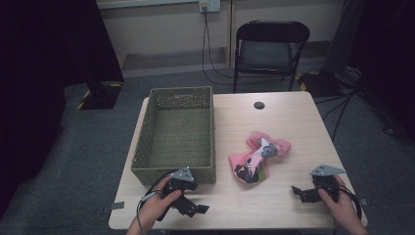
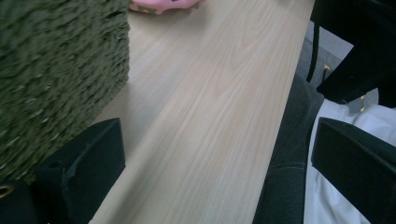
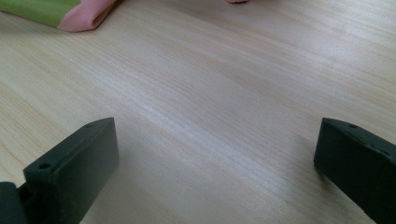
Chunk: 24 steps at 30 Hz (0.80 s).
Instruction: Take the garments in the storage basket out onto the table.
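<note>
basket (image 1: 177, 132): left on table (image 1: 293, 117)
cloth (image 1: 257, 157): right of basket
left tool (image 1: 193, 208): released, below basket
right tool (image 1: 299, 192): released, right of cloth

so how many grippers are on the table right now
2. The left gripper sits near the front edge just in front of the green basket, held by a hand. The right gripper is near the front right corner, right of the pink cloth. Both open.
</note>
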### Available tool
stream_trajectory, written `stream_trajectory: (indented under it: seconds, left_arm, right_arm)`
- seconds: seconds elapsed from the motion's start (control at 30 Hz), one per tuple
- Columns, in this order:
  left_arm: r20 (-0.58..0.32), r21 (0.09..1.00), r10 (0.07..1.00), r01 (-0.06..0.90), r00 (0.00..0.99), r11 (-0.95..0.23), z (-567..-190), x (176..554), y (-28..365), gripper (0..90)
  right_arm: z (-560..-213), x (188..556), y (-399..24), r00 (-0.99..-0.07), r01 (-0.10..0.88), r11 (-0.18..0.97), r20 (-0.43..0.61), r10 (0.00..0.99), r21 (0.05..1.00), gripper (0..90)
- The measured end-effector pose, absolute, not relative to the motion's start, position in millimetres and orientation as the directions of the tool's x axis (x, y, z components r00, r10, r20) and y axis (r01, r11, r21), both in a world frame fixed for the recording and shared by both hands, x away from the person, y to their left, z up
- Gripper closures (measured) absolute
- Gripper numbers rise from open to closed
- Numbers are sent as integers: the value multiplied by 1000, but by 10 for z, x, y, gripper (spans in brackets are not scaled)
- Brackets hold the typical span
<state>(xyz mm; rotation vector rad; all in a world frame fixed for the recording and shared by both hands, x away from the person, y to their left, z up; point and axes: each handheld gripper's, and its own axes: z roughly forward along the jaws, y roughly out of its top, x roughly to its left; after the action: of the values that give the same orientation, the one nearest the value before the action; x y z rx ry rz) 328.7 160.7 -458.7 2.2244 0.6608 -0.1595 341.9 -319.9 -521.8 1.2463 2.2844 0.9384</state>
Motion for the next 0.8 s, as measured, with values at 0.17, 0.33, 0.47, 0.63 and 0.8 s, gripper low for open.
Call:
stream_trajectory:
  seconds: [0.17, 0.33, 0.47, 0.63, 0.8]
  left_arm:
    - [-309, 666, 409, 502, 859, -551, -4586, 3281, 1668, 23]
    - [-311, 663, 410, 505, 858, -554, -4596, 3282, 1695, 23]
    - [-312, 659, 407, 504, 859, -559, -4598, 3278, 1728, 23]
    - [-320, 647, 411, 514, 853, -563, -4628, 3282, 1782, 23]
    - [-334, 641, 409, 522, 849, -562, -4642, 3285, 1822, 23]
  right_arm:
    - [-5218, 3419, -3199, -539, 594, 386, -8, 843, 706, 0]
    - [-5218, 3419, -3199, -539, 594, 386, -8, 843, 706, 0]
    - [-5218, 3419, -3199, -538, 594, 386, -8, 843, 706, 0]
    - [-5218, 3419, -3199, -538, 594, 386, -7, 843, 706, 0]
    - [-5218, 3419, -3199, -538, 594, 386, -8, 843, 706, 0]
